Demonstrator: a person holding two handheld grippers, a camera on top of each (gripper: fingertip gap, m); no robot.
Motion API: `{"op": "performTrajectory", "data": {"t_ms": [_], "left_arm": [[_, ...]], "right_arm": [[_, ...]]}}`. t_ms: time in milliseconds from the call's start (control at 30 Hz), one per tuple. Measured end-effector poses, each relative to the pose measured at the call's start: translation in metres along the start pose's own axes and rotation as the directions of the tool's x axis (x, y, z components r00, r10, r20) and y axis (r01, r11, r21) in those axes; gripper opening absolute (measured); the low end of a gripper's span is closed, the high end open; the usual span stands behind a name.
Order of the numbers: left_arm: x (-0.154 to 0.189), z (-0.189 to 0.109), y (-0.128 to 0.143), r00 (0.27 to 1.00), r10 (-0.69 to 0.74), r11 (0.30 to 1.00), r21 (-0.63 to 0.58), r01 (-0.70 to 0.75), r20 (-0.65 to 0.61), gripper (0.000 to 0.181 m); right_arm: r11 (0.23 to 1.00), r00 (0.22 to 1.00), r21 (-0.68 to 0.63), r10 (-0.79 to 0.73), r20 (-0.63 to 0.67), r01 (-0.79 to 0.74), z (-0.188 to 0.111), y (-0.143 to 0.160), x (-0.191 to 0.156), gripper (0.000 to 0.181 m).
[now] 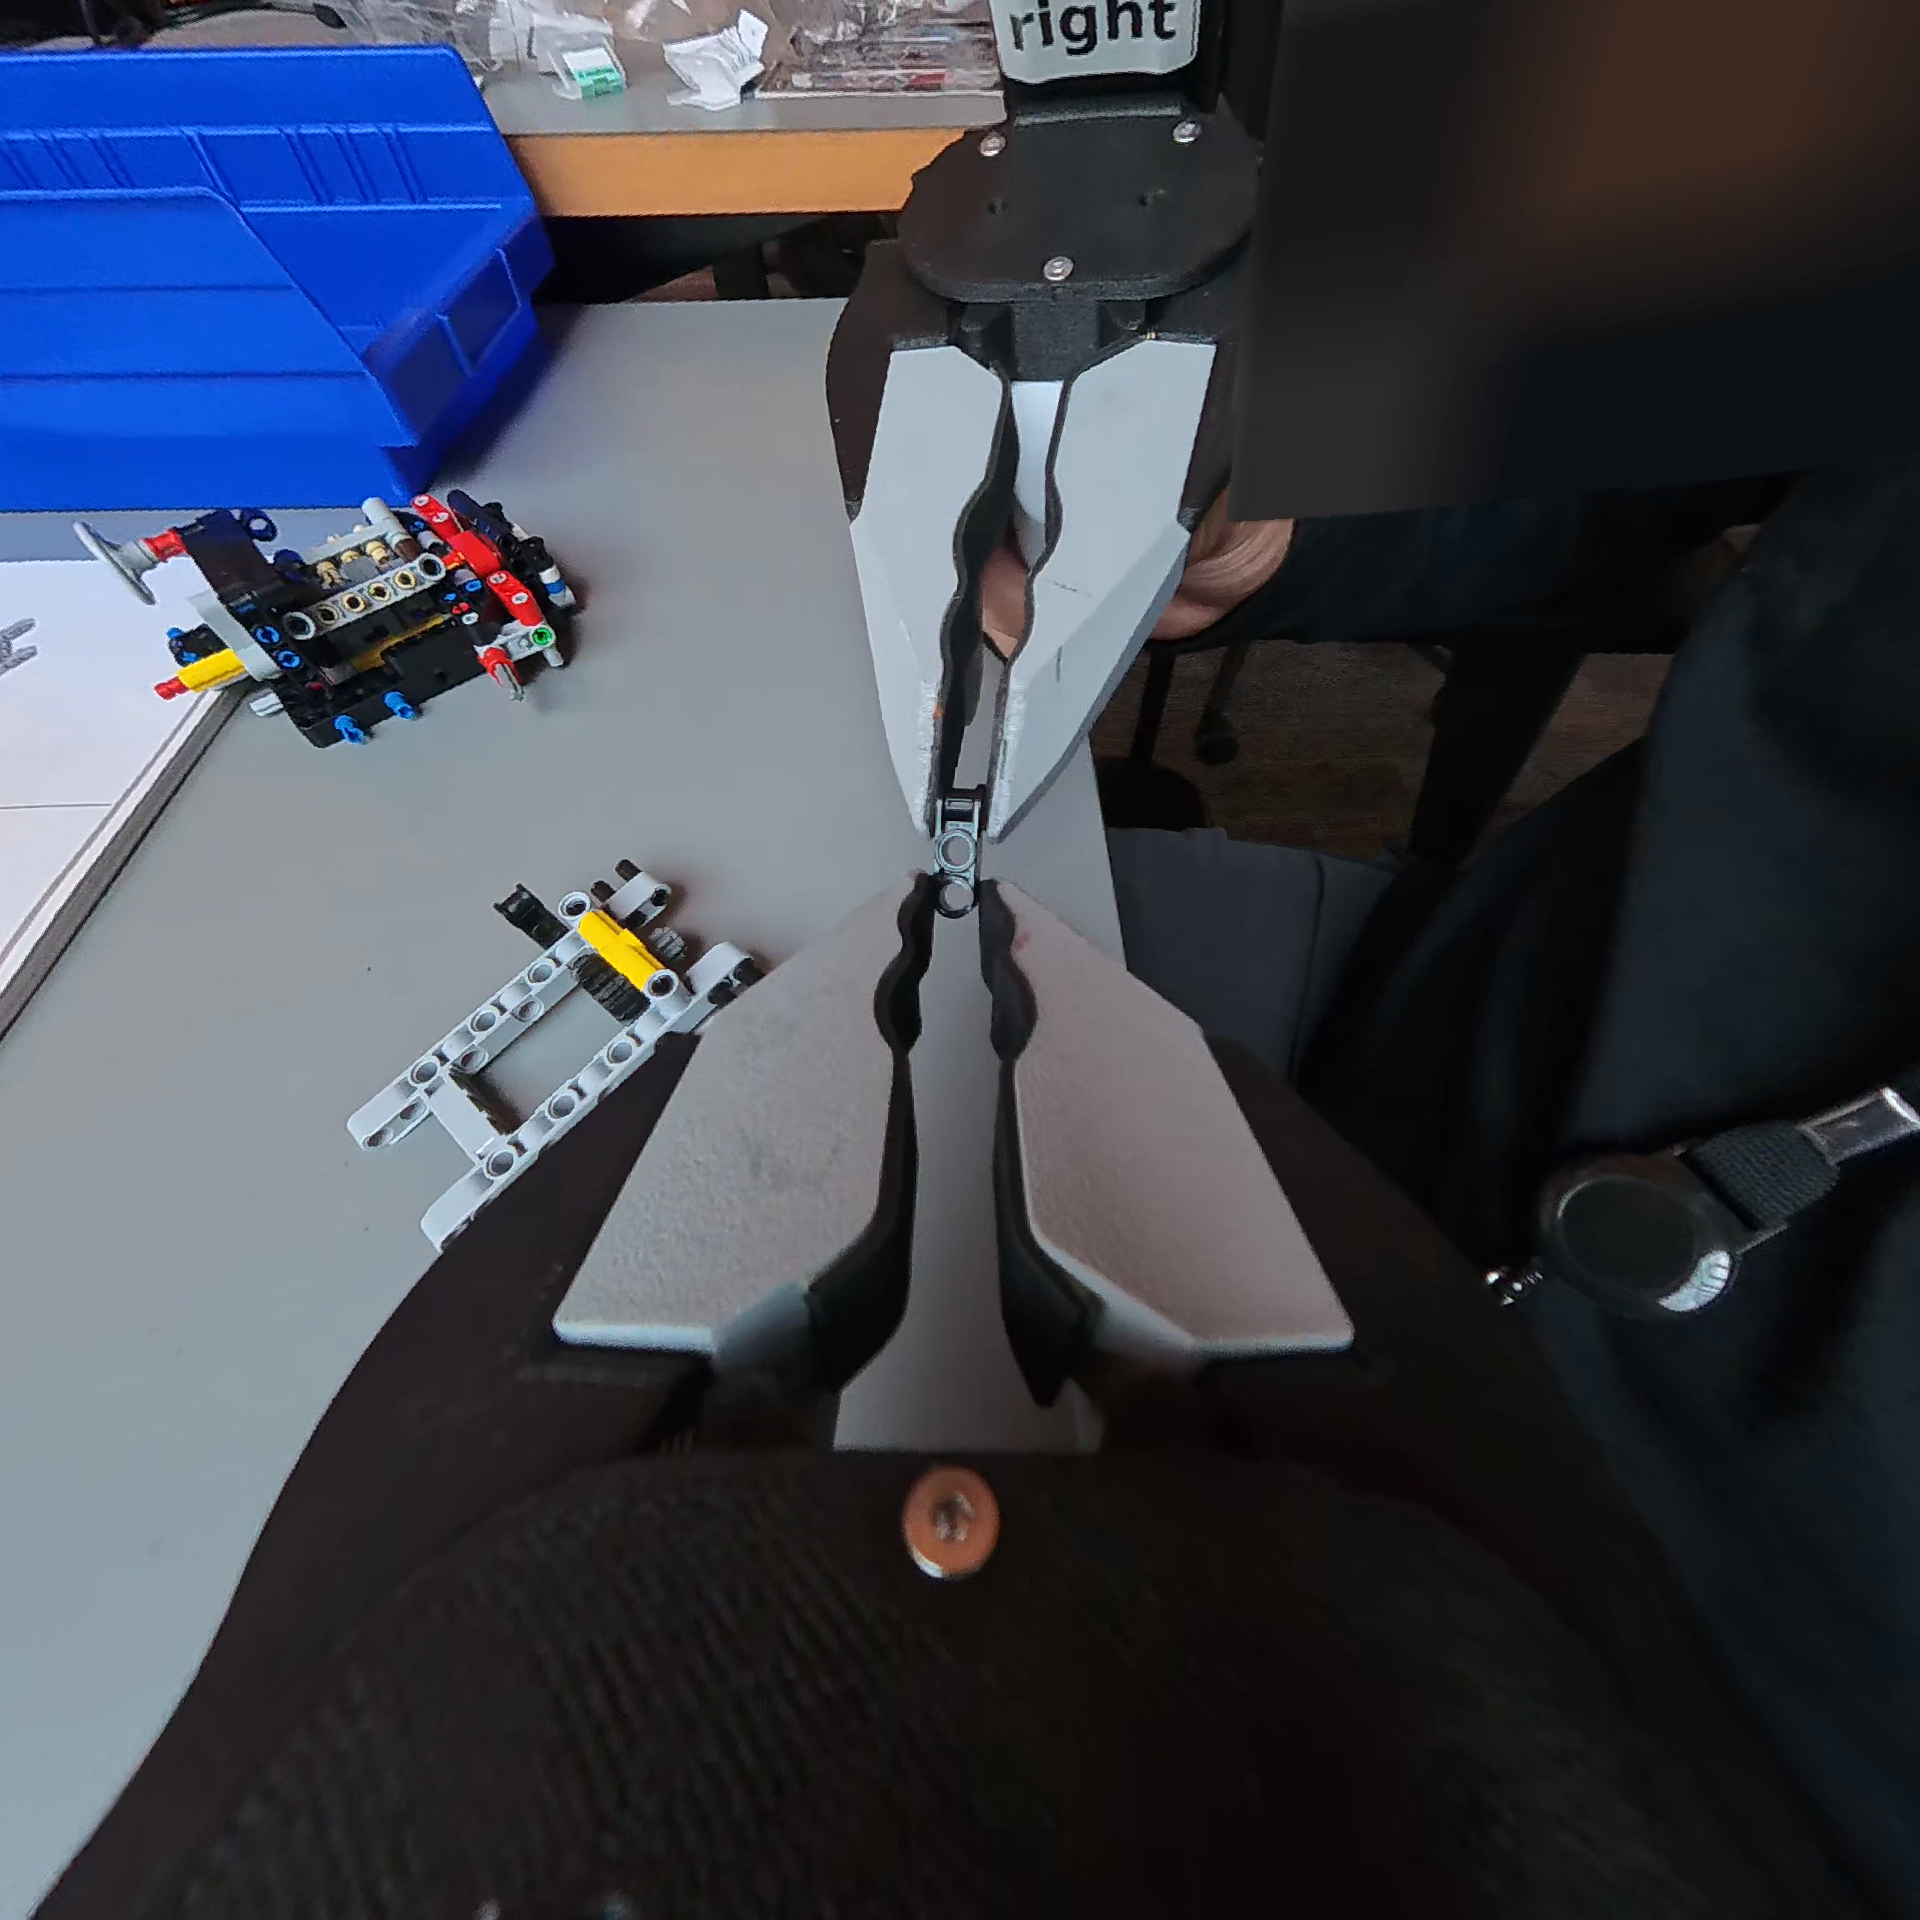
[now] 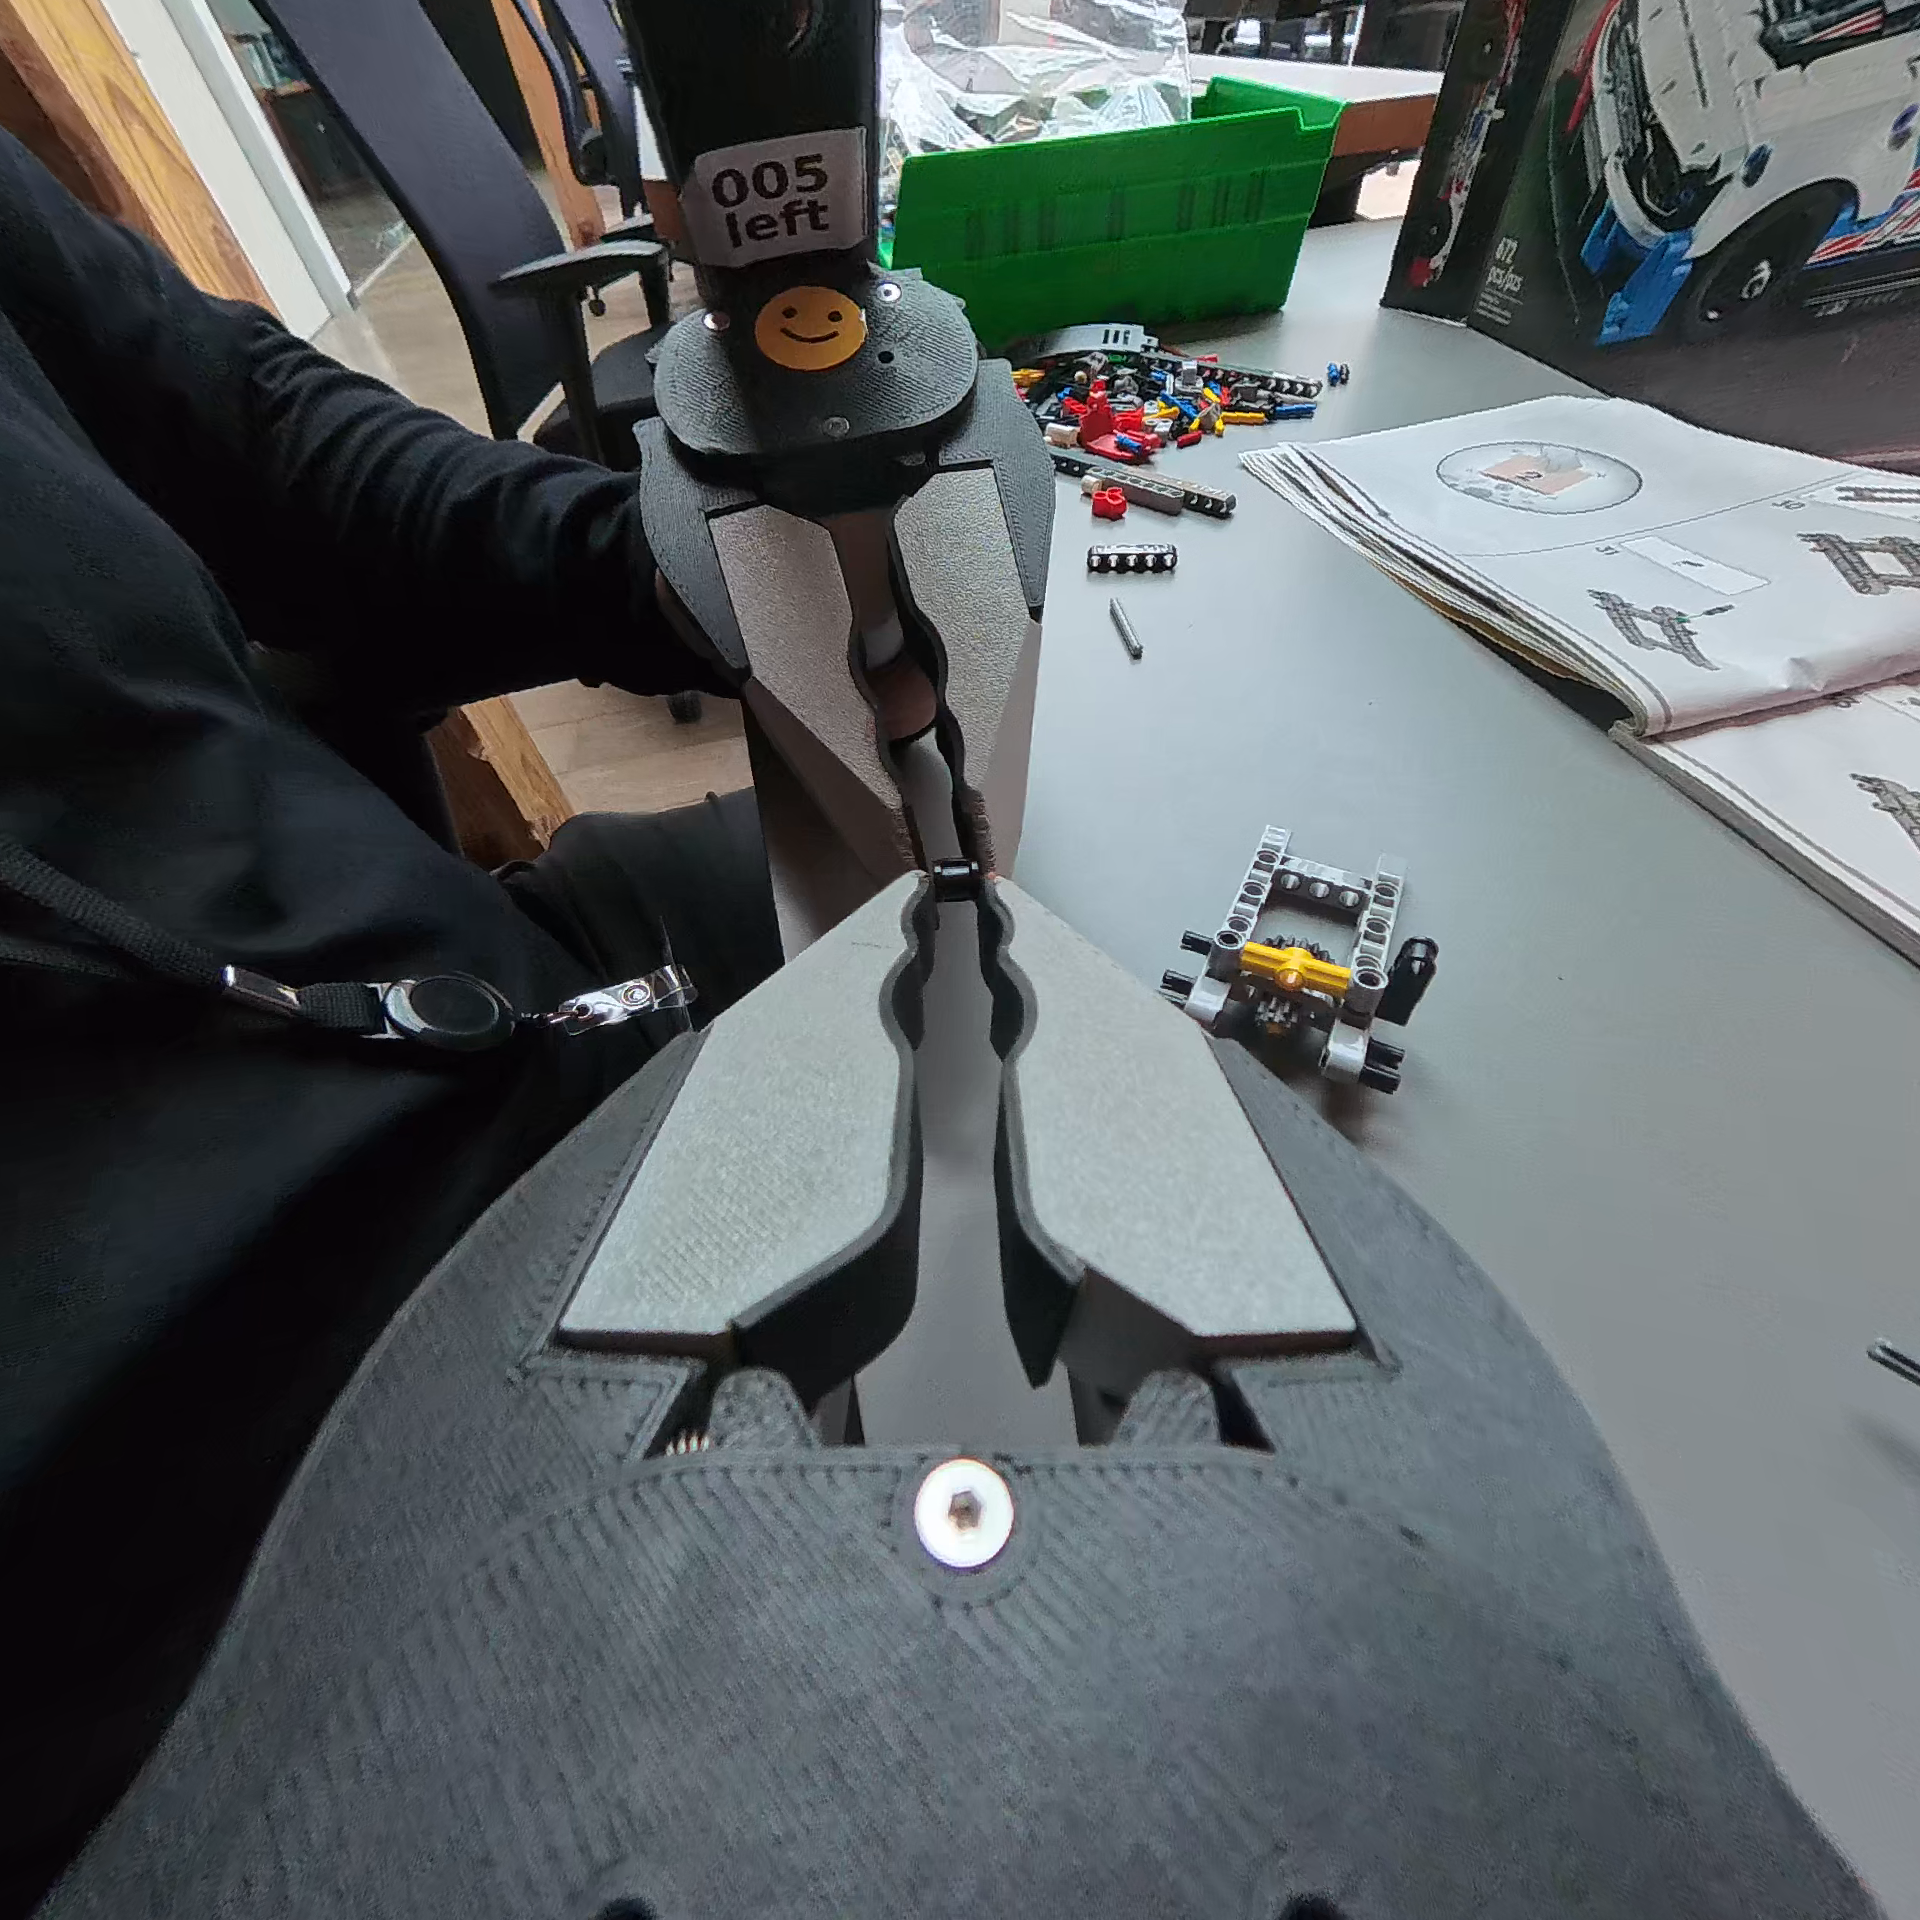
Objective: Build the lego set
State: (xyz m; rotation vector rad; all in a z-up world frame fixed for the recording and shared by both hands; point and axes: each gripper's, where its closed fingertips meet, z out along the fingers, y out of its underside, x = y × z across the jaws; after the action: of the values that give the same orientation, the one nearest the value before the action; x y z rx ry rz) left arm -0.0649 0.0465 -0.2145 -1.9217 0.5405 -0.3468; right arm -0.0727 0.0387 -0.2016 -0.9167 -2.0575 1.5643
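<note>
- The small black connector [image 1: 957,854] hangs in the air over the tabletop [image 1: 665,582] edge, its long axis running straight between the two opposed tips.
- Right hand-held gripper [image 1: 960,805] pinches one end; left hand-held gripper [image 1: 954,902] pinches the other.
- The grey frame [image 1: 540,1029] lies on the tabletop, off to the left gripper's left.

The tabletop [image 1: 675,644] is plain grey. The bin [image 1: 239,270] is blue, another bin [image 2: 1112,208] green. The frame [image 2: 1299,966] is light grey with a yellow piece. Both grippers have grey fingers [image 1: 769,1122] on black ribbed bodies. The connector [image 1: 956,852] is black.
</note>
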Motion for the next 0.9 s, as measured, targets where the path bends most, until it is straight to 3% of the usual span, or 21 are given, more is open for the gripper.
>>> {"op": "performTrajectory", "data": {"t_ms": [133,267,367,633,667,800,867,900], "left_arm": [[-0.013,0.0,0.001,0.992,0.024,1.0,-0.014,-0.023,0.124,0.005],[-0.034,-0.006,-0.001,0.927,0.151,0.988,-0.078,-0.132,0.343,0.005],[-0.039,-0.006,-0.005,0.887,0.188,0.982,-0.099,-0.161,0.422,0.005],[-0.037,0.001,-0.013,0.844,0.236,0.972,-0.114,-0.206,0.482,0.004],[-0.036,0.003,-0.013,0.847,0.233,0.973,-0.113,-0.203,0.478,0.004],[-0.032,0.009,-0.008,0.887,0.17,0.985,-0.105,-0.137,0.429,0.011],[-0.041,0.003,0.007,0.888,0.23,0.964,-0.215,-0.154,0.398,0.039],[-0.05,-0.005,0.017,0.876,0.292,0.937,-0.297,-0.182,0.383,0.032]], "right_arm": [[0.999,0.997,-0.002,0.049,-0.059,-0.049,0.0,0.001,0.012,0.004],[0.968,0.968,0.067,0.245,-0.06,-0.241,-0.006,-0.003,0.024,0.008],[0.933,0.939,0.135,0.342,-0.041,-0.334,-0.008,-0.009,0.03,0.013],[0.894,0.912,0.188,0.41,0.023,-0.406,-0.004,-0.017,0.026,0.015],[0.888,0.905,0.184,0.426,0.014,-0.421,-0.004,-0.014,0.029,0.007],[0.855,0.865,0.137,0.498,0.059,-0.501,-0.011,-0.008,0.035,0.005],[0.859,0.861,0.06,0.509,0.003,-0.508,-0.017,0.004,0.047,0.005],[0.855,0.855,-0.017,0.518,-0.021,-0.518,-0.02,0.015,0.051,0.005]]}}
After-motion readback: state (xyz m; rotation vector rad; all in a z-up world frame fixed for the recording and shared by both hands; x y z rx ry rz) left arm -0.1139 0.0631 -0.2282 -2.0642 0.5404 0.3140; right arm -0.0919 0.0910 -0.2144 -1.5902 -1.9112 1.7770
